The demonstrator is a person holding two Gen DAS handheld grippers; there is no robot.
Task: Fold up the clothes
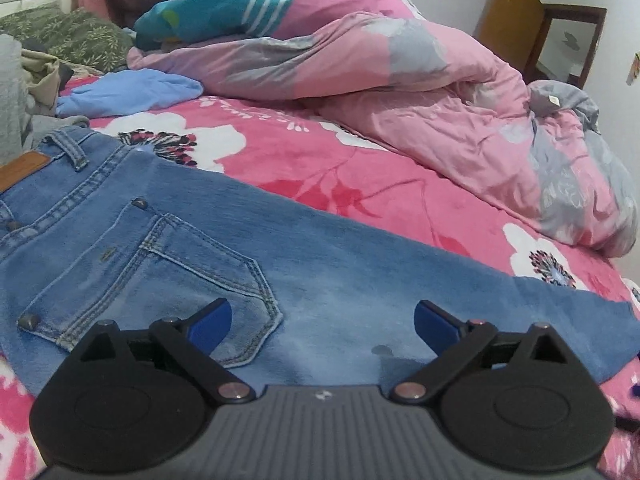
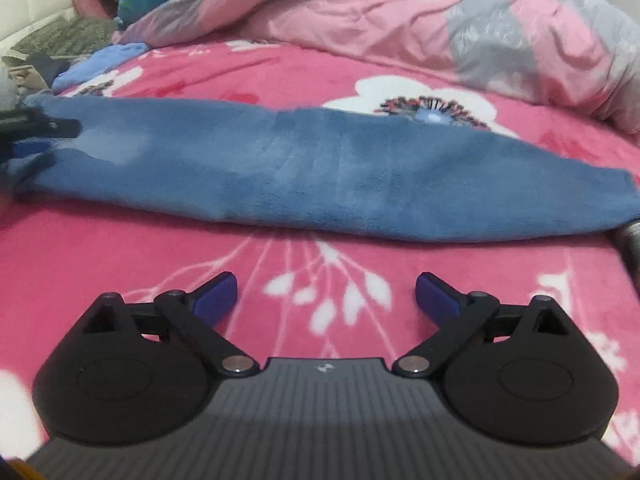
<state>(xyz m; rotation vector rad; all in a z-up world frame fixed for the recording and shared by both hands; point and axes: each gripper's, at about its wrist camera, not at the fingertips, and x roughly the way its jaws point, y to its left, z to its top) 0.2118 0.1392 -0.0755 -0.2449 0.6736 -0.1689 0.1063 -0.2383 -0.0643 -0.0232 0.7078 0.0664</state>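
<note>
Two claws, left claw (image 1: 323, 326) and right claw (image 2: 326, 296), both spread apart near faded blue jeans (image 1: 200, 240) flat on pink floral blanket (image 1: 320, 168)

No readable text, brand or nos. anywhere; leather patch (image 1: 25, 168) on jeans (image 1: 280, 264) waistband shows no legible print.

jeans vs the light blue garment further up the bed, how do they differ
The jeans lie spread out flat and long across the bed; the light blue garment sits bunched in a heap. The jeans are faded denim with stitched seams, a back pocket and rivets; the light blue garment looks plain and smooth. The jeans lie right under the open left gripper; the garment lies farther off, beside the pink quilt. Both rest on the pink floral blanket.
</note>
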